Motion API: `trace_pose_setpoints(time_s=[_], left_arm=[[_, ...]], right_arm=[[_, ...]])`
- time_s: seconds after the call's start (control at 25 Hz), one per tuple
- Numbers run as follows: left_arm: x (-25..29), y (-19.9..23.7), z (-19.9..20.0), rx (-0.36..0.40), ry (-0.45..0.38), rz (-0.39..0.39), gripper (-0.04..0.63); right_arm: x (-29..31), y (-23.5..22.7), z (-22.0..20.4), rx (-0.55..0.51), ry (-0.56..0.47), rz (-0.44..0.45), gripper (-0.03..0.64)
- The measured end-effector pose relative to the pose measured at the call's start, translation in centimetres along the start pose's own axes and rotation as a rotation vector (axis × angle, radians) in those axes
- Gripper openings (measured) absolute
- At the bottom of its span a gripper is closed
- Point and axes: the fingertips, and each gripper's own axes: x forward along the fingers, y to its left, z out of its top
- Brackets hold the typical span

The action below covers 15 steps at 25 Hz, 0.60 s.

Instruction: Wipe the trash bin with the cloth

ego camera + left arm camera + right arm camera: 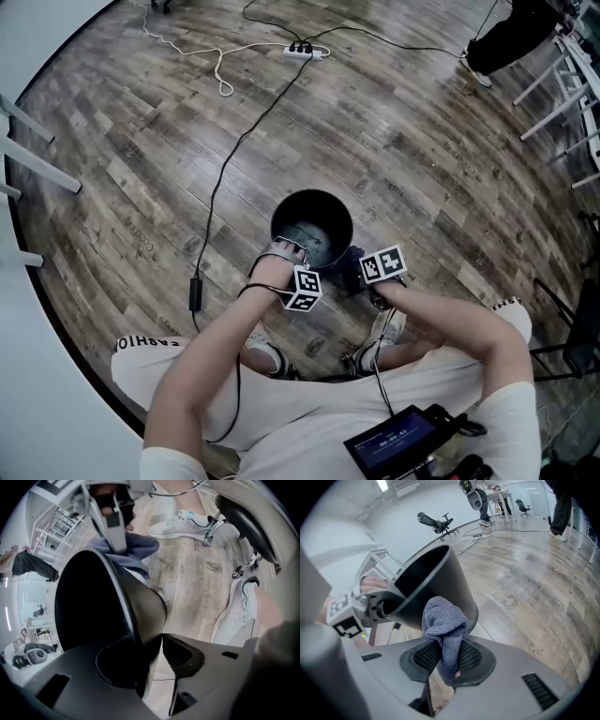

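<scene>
A black trash bin [312,225] stands on the wood floor in front of the person's feet. My left gripper [291,251] is at its near rim. In the left gripper view the bin's wall [140,606] runs between the jaws of the left gripper [152,663]. One jaw is inside the bin, and a slit of floor shows beside the other pad, so the left gripper is open. My right gripper [352,273] is beside the bin's right side, shut on a grey-blue cloth [443,625] that bunches up above the right gripper's [449,660] pads, close to the bin's outer wall [440,581].
A black cable [225,178] runs across the floor to a white power strip [306,52]. White shoes [384,328] sit just behind the bin. A stool's curved seat [248,522] is near. White rack legs [37,169] stand at left, and another rack [572,84] at right.
</scene>
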Motion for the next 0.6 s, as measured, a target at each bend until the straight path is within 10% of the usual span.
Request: trace_pose_setpoints(time_s=[0.6], left_arm=[[-0.5,-0.9,1.5,0.072,0.044,0.005,0.103]], right_arm=[[-0.5,1.8,1.2,0.103,-0.021,0.044,0.077]])
